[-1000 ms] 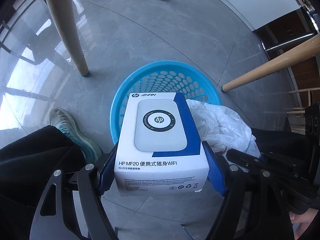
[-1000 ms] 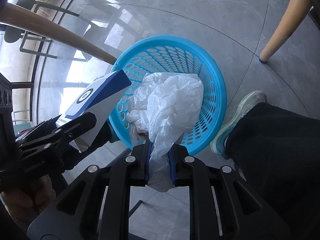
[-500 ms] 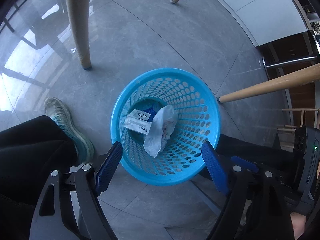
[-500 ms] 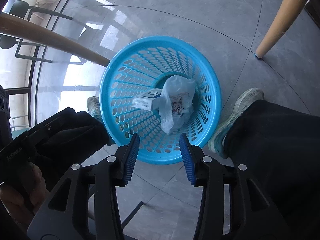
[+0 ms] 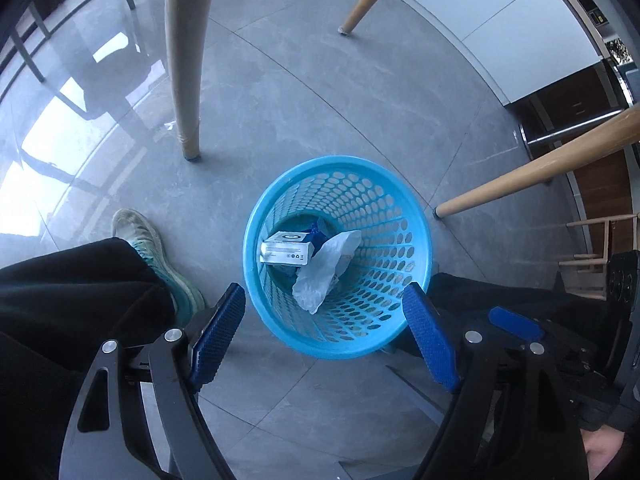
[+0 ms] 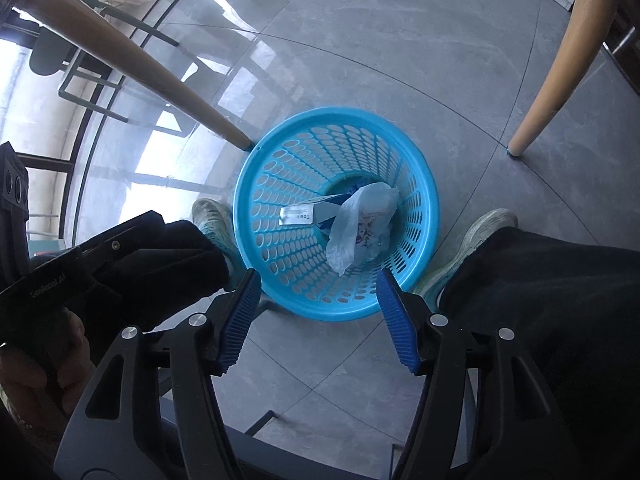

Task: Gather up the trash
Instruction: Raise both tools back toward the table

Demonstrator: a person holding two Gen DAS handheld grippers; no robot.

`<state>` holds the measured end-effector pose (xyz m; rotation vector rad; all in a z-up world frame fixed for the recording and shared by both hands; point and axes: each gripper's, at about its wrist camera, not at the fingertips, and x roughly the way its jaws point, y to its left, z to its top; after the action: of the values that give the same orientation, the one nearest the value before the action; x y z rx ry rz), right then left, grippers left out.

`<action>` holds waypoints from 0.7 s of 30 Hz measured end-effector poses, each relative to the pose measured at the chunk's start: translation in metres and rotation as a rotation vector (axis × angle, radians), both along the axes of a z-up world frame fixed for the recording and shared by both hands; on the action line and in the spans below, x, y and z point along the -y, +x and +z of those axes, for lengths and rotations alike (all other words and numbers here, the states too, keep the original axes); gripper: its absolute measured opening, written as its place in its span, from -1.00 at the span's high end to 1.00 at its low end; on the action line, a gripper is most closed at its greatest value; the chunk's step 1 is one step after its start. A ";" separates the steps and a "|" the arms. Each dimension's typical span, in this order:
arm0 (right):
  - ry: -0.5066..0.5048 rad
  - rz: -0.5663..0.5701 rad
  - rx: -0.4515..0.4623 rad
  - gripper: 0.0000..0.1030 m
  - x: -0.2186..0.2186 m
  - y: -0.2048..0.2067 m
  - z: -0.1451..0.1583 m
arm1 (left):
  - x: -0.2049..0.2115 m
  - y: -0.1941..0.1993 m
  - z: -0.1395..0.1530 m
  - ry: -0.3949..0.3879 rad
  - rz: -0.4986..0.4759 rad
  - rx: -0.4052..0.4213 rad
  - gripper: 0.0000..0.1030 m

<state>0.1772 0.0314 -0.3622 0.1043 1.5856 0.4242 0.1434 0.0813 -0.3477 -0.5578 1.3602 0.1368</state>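
A blue perforated basket (image 5: 412, 236) (image 6: 256, 200) stands on the grey tiled floor. Inside it lie a white and blue box (image 5: 286, 253) (image 6: 304, 213) and a crumpled white plastic bag (image 5: 328, 268) (image 6: 360, 220). My left gripper (image 5: 324, 336) hangs above the basket's near rim, open, with nothing between its blue pads. My right gripper (image 6: 320, 316) is also above the near rim; its jaws are opening and hold nothing. The left gripper's black body shows at the left edge of the right wrist view.
Wooden table legs (image 5: 188, 60) (image 5: 536, 176) (image 6: 556, 64) (image 6: 132, 56) stand around the basket. The person's shoes (image 5: 156, 252) (image 6: 472, 240) and dark trouser legs flank it on both sides. Dark chairs stand by a window at far left.
The box left my left gripper and the bag left my right gripper; both now lie in the basket. Both grippers have risen, and the right one's jaws have spread wider.
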 end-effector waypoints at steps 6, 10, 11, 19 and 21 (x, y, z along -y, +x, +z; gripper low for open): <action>0.003 0.004 0.040 -0.20 0.010 -0.009 0.027 | 0.008 -0.015 0.029 0.063 -0.033 0.060 -0.55; 0.025 0.006 0.081 -0.32 0.019 -0.019 0.052 | 0.010 -0.029 0.048 0.056 -0.040 0.105 -0.55; 0.037 0.008 0.091 -0.37 0.022 -0.022 0.058 | 0.011 -0.032 0.053 0.059 -0.039 0.112 -0.55; 0.038 0.056 0.220 -0.46 0.034 -0.051 0.109 | 0.030 -0.060 0.094 0.155 -0.105 0.227 -0.56; 0.040 0.066 0.252 -0.48 0.038 -0.057 0.121 | 0.033 -0.069 0.106 0.180 -0.117 0.270 -0.56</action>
<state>0.1198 -0.0063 -0.2410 0.0278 1.3354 0.5004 0.0741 0.0480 -0.2413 -0.3308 1.1009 0.0840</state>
